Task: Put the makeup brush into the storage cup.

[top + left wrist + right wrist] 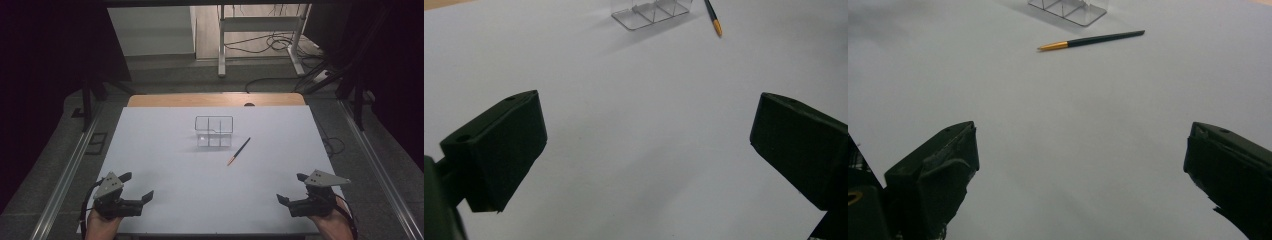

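Nearest the person, at about seven o'clock on the white table (165, 200), the left gripper (137, 186) sits low over the surface with its jaws spread wide apart and nothing between them; in the left gripper view the two black jaws stand at the far sides of the frame with bare tabletop in the gap. At about five o'clock the right gripper (292, 188) mirrors it, jaws likewise wide apart and holding nothing, and the right gripper view shows the same bare stretch of table between its jaws. Each gripper carries a grey three-cornered plate on top, and a hand grips each from the bottom edge of the high view. Farther out, a little right of the table's middle, toward one o'clock from the centre, lies a pen (239, 151) with a dark barrel and an orange-gold tip; it rests flat and slanted, tip pointing back toward seven o'clock, well apart from both grippers. Just beyond it, toward eleven o'clock from the pen and near but not touching, stands a clear plastic organizer (214, 131) with divided compartments, upright on the table.
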A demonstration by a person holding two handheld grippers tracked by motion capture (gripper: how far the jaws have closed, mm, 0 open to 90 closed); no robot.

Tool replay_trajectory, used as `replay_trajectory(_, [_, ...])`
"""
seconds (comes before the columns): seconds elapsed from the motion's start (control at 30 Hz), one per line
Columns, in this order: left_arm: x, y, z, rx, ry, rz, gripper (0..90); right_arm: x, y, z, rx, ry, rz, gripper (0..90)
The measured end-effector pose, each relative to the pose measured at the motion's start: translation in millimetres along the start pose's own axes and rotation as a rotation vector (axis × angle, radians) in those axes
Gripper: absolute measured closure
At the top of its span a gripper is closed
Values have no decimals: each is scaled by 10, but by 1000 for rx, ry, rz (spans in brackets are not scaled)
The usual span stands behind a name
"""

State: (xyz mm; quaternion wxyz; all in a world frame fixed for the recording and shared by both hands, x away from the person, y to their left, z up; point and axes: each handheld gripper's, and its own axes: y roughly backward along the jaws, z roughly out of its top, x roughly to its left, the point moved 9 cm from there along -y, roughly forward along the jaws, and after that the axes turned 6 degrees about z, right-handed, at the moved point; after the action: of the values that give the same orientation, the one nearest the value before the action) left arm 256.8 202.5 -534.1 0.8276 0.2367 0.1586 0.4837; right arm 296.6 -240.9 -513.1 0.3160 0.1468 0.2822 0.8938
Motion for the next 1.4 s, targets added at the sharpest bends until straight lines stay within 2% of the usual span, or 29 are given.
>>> replay_trajectory(0.23, [2,2,2,-2,2,0,23,-12,-20,79,-1,-4,1,14])
replay_trajectory(0.4, [-1,0,2,-1,-1,1,23,-2,-47,137,6,0,26,3])
replay_trajectory(0.6, [1,2,4,-2,-2,5,23,-22,-87,200,21,18,27,0])
replay_trajectory(0.97, [-5,-1,3,0,-5,6,23,-35,-132,351,16,15,48,0])
replay_trajectory(1.4, [-2,-3,-1,4,-7,8,23,-75,-273,494,56,41,34,0])
